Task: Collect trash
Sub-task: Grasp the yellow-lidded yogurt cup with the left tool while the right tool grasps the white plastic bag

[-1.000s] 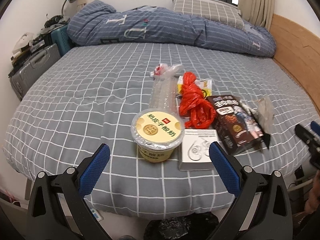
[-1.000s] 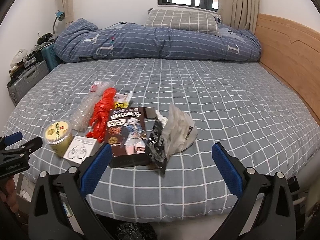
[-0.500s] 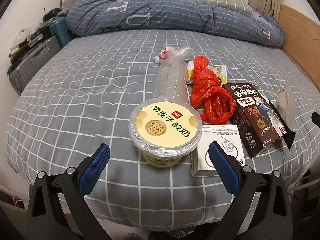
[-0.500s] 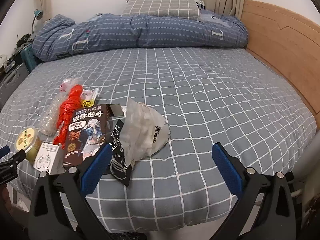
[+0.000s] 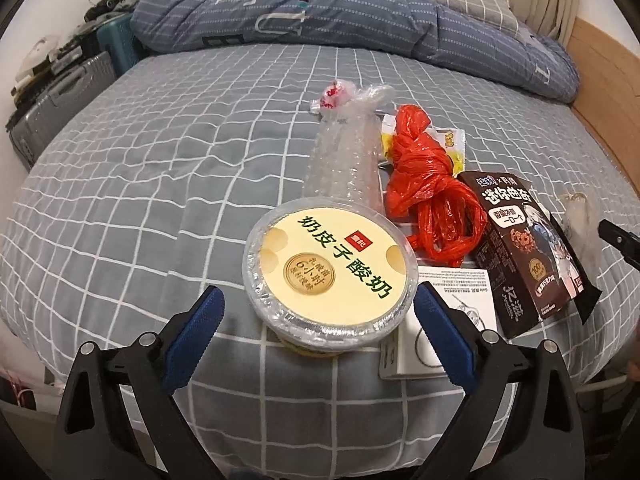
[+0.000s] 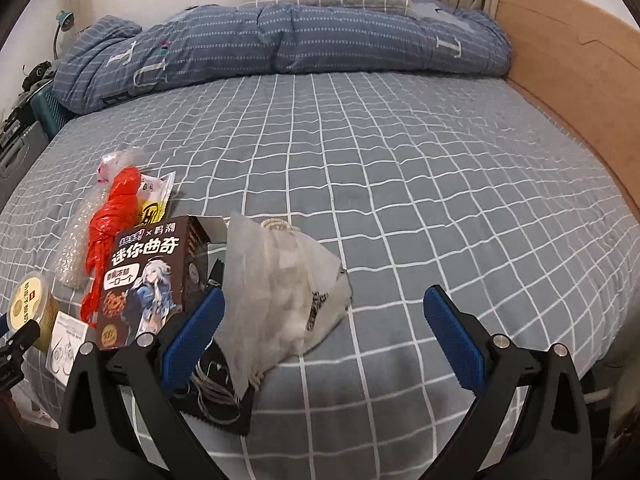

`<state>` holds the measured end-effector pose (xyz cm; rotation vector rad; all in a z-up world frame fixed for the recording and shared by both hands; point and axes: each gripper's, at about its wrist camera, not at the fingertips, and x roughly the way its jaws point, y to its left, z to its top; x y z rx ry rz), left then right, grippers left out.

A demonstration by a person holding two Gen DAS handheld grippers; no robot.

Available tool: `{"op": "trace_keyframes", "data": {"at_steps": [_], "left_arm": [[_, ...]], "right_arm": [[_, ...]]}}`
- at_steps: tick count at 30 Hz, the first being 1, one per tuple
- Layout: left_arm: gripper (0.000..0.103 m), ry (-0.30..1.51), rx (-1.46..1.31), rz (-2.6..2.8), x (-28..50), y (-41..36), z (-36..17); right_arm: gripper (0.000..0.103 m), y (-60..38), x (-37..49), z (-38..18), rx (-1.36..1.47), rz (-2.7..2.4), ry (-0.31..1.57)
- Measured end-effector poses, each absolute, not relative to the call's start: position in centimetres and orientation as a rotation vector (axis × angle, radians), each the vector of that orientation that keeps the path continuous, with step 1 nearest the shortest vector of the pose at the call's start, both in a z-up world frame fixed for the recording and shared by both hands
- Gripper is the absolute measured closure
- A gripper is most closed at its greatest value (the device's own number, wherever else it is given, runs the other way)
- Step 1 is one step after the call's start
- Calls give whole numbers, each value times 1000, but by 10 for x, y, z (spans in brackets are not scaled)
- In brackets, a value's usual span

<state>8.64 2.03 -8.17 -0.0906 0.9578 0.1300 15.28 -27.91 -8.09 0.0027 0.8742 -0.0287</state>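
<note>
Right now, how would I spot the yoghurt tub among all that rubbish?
Look at the near edge of the grey checked bed, at the left end of the litter row. The yoghurt tub is the only round item, with a pale yellow lid.

Glossy crinkled red plastic bag [image 5: 430, 188], foil-rimmed yogurt tub [image 5: 330, 276], matt checked cloth bedsheet [image 5: 160, 168].

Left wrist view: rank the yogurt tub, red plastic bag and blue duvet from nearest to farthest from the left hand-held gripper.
1. Yogurt tub, just ahead of the left hand-held gripper, between its open fingers.
2. Red plastic bag, farther back, to the right.
3. Blue duvet, across the bed's far end.
</note>
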Motion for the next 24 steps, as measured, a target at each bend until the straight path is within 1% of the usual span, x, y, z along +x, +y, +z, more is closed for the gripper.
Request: {"op": "trace_keyframes", "data": {"at_steps": [3, 9, 12, 19, 21, 24], "left_arm": [[14, 968, -96, 116, 92, 17, -83], [15, 978, -95, 116, 103, 15, -88], [18, 986, -101, 114, 106, 16, -91], [20, 993, -76, 107, 116, 14, -92], [20, 996, -74, 106, 117, 13, -92], [20, 998, -81, 105, 118, 14, -93]], "right_arm": [[7, -281, 161, -85, 25, -21, 889], [10, -287, 179, -99, 100, 16, 940], [11, -289, 187, -106, 128, 39, 960], [21, -289, 204, -122, 182, 98, 1011], [24, -287, 207, -124, 177, 107, 1017], [32, -286, 209, -127, 181, 119, 1028]]}}
